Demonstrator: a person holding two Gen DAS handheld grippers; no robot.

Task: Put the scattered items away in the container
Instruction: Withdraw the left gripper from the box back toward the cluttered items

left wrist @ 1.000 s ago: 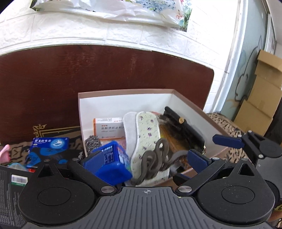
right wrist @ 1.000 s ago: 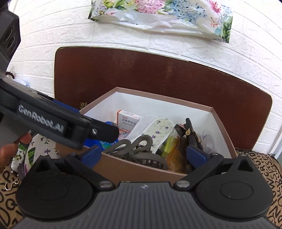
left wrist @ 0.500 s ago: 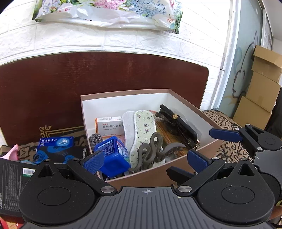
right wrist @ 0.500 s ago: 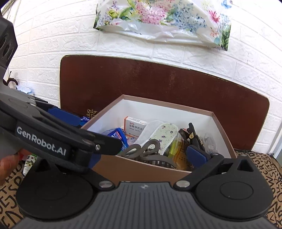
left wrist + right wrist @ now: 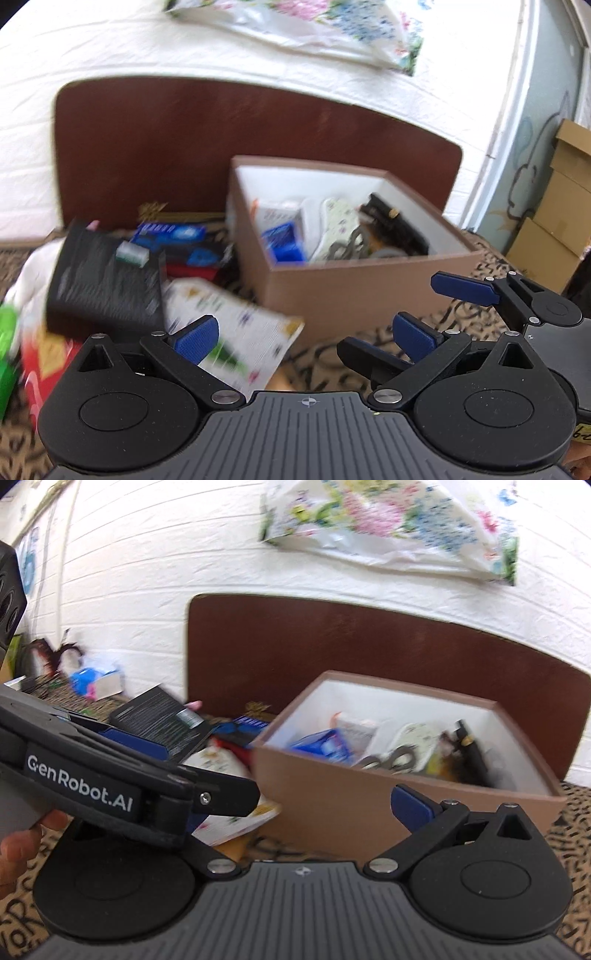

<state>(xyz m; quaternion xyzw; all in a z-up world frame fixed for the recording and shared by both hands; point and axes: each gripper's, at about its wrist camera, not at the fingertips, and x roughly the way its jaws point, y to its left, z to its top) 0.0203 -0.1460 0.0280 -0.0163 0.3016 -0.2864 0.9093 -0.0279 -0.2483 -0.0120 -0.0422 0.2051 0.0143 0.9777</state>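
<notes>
A brown cardboard box [image 5: 369, 291] with a white inside stands on the patterned cloth; it also shows in the right wrist view [image 5: 332, 805]. It holds a blue packet [image 5: 284, 240], a floral insole [image 5: 338, 221], grey scissors [image 5: 351, 245] and a black item. Scattered left of it lie a black box [image 5: 103, 280], a blue medicine pack [image 5: 170, 232] and a white printed pouch [image 5: 236, 325]. My left gripper [image 5: 306, 338] is open and empty, low and in front of the box's near left corner. My right gripper [image 5: 295, 805] is open and empty, facing the box's front wall.
A red item [image 5: 40, 362] and something green [image 5: 7, 354] lie at the far left. A dark brown board [image 5: 184, 140] leans on the white brick wall behind. Cardboard cartons [image 5: 554, 206] stand at the right. The left gripper's body [image 5: 110, 775] crosses the right wrist view.
Both grippers have pulled back and swung left from over the box. The blue packet, near my left fingers before, now lies in the box. The loose items on the left have come into view.
</notes>
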